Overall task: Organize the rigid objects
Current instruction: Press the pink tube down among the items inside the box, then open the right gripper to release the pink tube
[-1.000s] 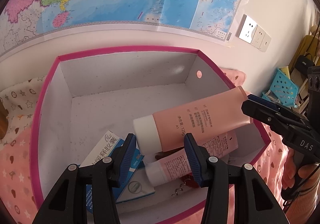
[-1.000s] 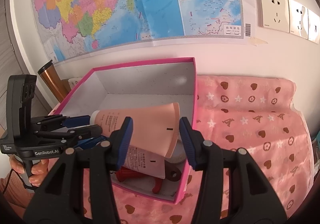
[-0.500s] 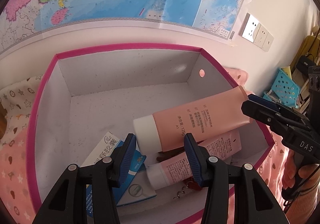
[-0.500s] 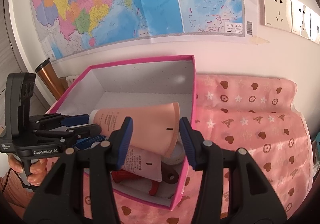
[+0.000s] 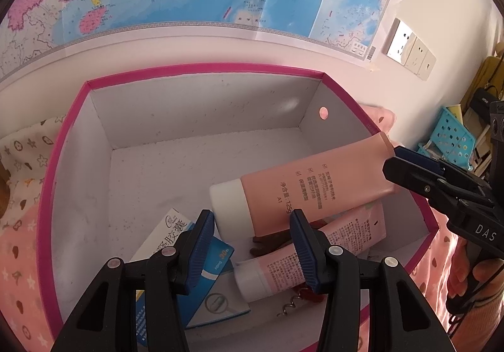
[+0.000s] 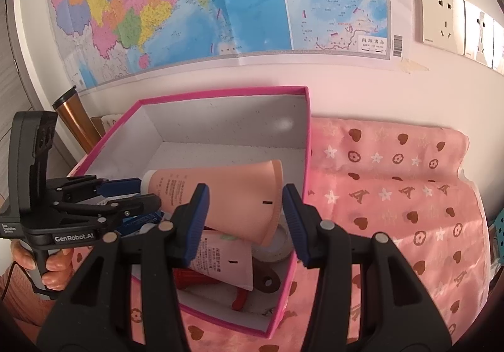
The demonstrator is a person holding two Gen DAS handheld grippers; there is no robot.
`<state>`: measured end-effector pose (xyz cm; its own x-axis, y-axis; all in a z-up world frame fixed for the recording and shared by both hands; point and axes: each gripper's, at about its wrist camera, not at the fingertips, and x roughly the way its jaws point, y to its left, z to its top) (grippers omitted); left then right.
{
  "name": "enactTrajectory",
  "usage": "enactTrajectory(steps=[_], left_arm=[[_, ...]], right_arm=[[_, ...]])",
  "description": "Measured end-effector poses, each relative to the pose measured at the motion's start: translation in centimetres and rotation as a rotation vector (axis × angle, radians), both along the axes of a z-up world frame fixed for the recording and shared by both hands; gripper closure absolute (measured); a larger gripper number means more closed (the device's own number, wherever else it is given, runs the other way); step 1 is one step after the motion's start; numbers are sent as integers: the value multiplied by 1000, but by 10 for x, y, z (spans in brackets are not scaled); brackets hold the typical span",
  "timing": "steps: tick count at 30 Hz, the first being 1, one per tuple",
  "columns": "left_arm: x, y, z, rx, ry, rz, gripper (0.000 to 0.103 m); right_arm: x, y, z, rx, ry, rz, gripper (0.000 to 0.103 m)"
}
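Against the wall, under one large map [image 6: 220, 5], sat one pink-rimmed box [image 5: 201, 70] on a pink cloth [image 6: 393, 194] printed with hearts and stars; its white floor was bare at the back, and everything in it lay crowded in the near right corner. Two pink tubes were in the box; the large tube [image 5: 315, 185] lay tilted across the small tube [image 5: 315, 248], white cap towards the left, flat tail up at the right wall. Beside them lay blue-and-white carton packaging [image 5: 170, 226], whether one carton or two could not be told; one corkscrew [image 5: 291, 308], one brown opener [image 6: 267, 281] and one roll of tape [image 6: 282, 246] showed beneath the tubes.

Two grippers were over the box, each in one hand; the right gripper [image 6: 244, 197] was clamped on the large tube's flat tail, which filled the gap between its blue pads. The left gripper [image 5: 250, 216] stood with its jaws partly apart at the capped end; the cap lay at its tips, but whether the pads pressed on it I could not tell.

Three wall plates [image 5: 409, 49] sat in a row right of the map; one copper tumbler [image 6: 71, 116] stood left of the box; one blue perforated basket [image 5: 450, 138] stood well to the right.
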<state>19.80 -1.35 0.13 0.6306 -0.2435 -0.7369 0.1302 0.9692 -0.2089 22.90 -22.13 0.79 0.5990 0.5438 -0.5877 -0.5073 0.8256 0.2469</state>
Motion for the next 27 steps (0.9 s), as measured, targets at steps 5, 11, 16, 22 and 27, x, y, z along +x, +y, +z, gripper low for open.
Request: enactTrajectory(steps=[5,11,16,22,27], left_arm=[[1,1,0,0,3,2,53],[5,5,-3,-15,20,7,53],[5,-2,0,-22,8,-22,53],[4,-8,3,-18,-6,-35,53],[-9,-4,6,-18,-45,-27,45]], right_arm=[[2,1,-1,-3,3,0,52],[5,3,-2,-11,7,1,52],[5,12,-2,-15,9,36,52],[1,25,-3,-49,-13,60,52],[-4,16,-8,-25,-4,37,52]])
